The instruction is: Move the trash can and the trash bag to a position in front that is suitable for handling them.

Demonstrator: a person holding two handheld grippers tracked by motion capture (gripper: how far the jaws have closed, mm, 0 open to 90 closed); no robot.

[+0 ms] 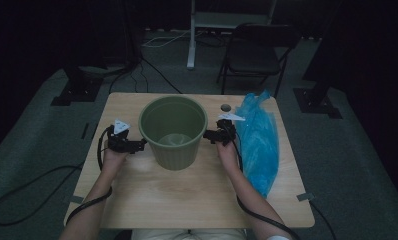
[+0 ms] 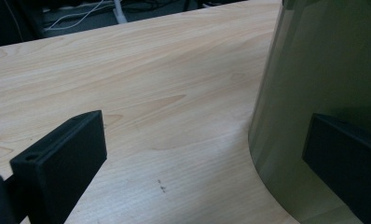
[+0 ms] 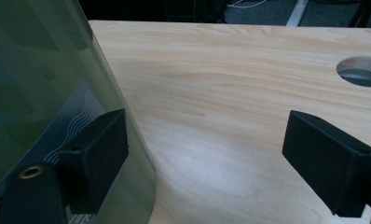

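At the near edge of the bench the person's two forearms come in, and each hand carries a hand-held gripper. The left hand-held gripper sits just beside the left wall of the green plastic bin. Its jaws stand apart: in the left gripper view one jaw is over the bare wood and the other lies against the bin wall, so nothing is clamped. The right hand-held gripper is at the opposite side of the bin. Its jaws are also apart; in the right gripper view one jaw is close to the green wall, perhaps touching, and the other is free above the wood.

The bin stands upright in the middle of the bench, open at the top, and it looks empty inside. To its right lies a blue plastic bag, stretched along the bench edge, and a round cable hole is near the far edge. Behind the bench a folding chair stands on the floor.

I judge that the step is to take the bin from both sides. To do this well, both grippers should press at the same height and opposite to each other, so the bin does not turn or tip. The wall is smooth and curved, so a slow, equal push is safer. The right arm should stay away from the bag.
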